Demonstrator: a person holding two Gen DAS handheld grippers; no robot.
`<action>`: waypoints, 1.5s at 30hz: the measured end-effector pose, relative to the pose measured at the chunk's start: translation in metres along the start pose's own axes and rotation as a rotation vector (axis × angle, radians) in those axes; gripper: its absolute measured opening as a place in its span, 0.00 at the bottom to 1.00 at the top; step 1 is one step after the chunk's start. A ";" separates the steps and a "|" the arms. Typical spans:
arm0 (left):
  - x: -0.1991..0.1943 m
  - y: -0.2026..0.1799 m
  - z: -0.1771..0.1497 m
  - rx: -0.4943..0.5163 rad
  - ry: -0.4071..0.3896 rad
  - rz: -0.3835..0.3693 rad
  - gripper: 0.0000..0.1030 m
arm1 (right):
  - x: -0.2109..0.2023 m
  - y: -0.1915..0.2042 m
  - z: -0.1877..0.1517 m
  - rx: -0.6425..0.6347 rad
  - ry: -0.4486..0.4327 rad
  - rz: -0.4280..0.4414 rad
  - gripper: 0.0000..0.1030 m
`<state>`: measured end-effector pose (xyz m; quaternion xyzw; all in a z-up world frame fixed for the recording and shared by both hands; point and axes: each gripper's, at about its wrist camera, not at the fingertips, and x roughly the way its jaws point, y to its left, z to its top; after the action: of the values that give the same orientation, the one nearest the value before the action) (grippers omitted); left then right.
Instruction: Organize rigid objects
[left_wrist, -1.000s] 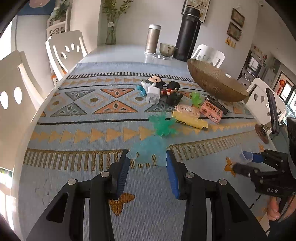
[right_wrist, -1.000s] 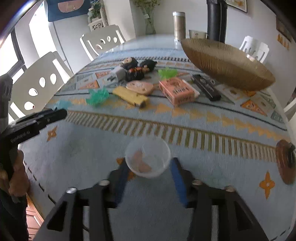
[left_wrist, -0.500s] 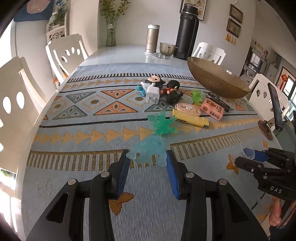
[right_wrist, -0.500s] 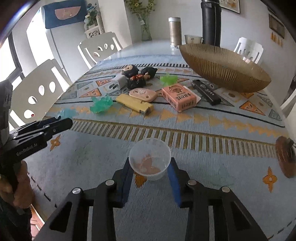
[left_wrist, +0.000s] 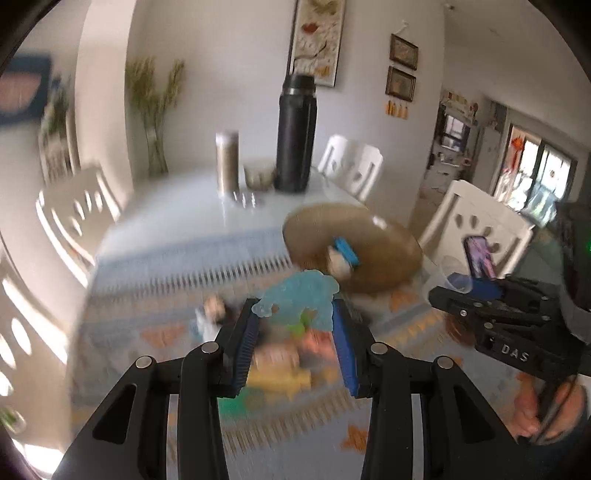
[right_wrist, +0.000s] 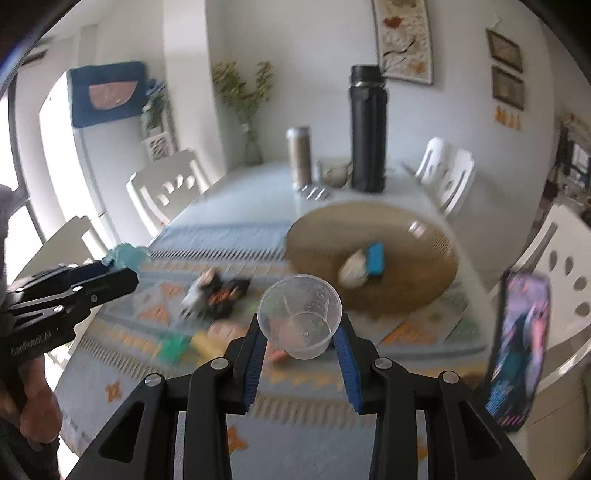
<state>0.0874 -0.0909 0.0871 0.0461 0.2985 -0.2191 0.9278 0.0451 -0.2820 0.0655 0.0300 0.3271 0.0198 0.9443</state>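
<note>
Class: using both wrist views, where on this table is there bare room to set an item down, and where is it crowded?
Bare cloth lies near the table edge. The woven bowl has room around its two items. The toys left of the bowl are crowded.

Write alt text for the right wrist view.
The right gripper holds a clear plastic cup above a patterned table, facing a woven bowl. At left, the left gripper carries a pale blue toy.

Table clutter (left_wrist: 280, 362) motion-blurred, unidentifiable; bowl (right_wrist: 373, 258) contents smeared; phone (right_wrist: 519, 350) screen unreadable.
</note>
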 end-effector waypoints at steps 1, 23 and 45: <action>0.006 -0.006 0.008 0.013 -0.010 0.013 0.35 | 0.001 -0.002 0.007 0.001 -0.007 -0.013 0.35; 0.172 -0.051 0.035 0.015 0.092 0.058 0.35 | 0.126 -0.086 0.050 0.152 0.171 -0.150 0.35; 0.078 -0.032 0.013 -0.033 0.019 0.150 0.61 | 0.064 -0.038 0.028 0.091 0.124 -0.124 0.57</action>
<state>0.1371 -0.1520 0.0543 0.0552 0.3065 -0.1436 0.9393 0.1138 -0.3173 0.0452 0.0513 0.3866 -0.0518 0.9194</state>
